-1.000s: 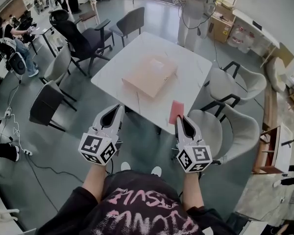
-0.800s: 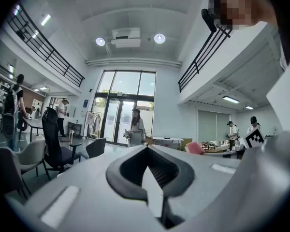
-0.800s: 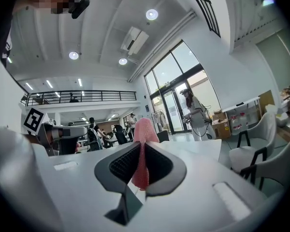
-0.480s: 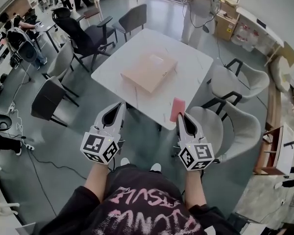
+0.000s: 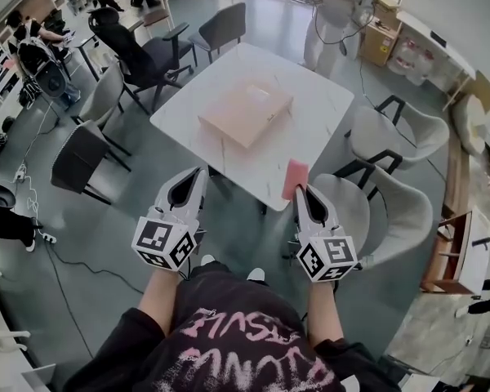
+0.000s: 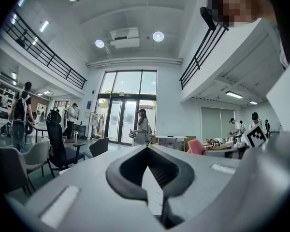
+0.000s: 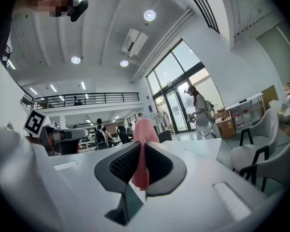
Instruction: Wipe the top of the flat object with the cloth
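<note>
Right hand-held gripper (image 5: 299, 193) is pinching the pink cloth (image 5: 294, 178), jaws clamped on it and the cloth sticking up past the tips, right by the near edge of the white bench (image 5: 318, 104). Left hand-held gripper (image 5: 201, 172) rides alongside, jaws pressed together at the tips, nothing between them. Tan flat object (image 5: 247, 113) lies mid-bench, well apart from both grippers, cloth not touching it

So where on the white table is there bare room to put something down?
The table is bare between the cardboard box and the pale chairs, and at the near corner, toward the cloth. Only the middle is taken.
</note>
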`<state>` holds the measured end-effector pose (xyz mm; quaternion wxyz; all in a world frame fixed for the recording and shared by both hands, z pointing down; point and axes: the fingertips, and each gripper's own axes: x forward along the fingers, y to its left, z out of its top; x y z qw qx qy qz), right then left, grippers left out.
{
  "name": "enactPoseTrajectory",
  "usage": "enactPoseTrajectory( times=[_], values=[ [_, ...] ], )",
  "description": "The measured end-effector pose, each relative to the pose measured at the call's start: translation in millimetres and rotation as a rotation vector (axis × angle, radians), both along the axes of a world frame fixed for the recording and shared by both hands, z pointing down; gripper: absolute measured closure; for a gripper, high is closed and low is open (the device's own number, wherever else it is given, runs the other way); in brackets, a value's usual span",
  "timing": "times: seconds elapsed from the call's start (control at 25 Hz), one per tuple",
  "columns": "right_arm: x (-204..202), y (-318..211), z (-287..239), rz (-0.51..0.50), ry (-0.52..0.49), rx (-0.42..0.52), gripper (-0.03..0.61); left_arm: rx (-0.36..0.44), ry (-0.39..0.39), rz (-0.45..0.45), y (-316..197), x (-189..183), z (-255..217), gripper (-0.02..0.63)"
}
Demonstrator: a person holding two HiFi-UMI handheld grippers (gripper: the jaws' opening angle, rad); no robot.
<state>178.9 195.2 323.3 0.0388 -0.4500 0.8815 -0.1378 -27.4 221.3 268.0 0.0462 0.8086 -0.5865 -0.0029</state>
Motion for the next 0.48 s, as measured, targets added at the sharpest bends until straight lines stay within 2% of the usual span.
enactPoseTrajectory(
  times=[0.48],
  values=[
    [-3.1, -6.5, 1.8, -0.011, 0.009, 0.01, 0.531, 0.012, -0.01, 0.011, -7.1, 2.6, 0.4, 0.614]
  ],
)
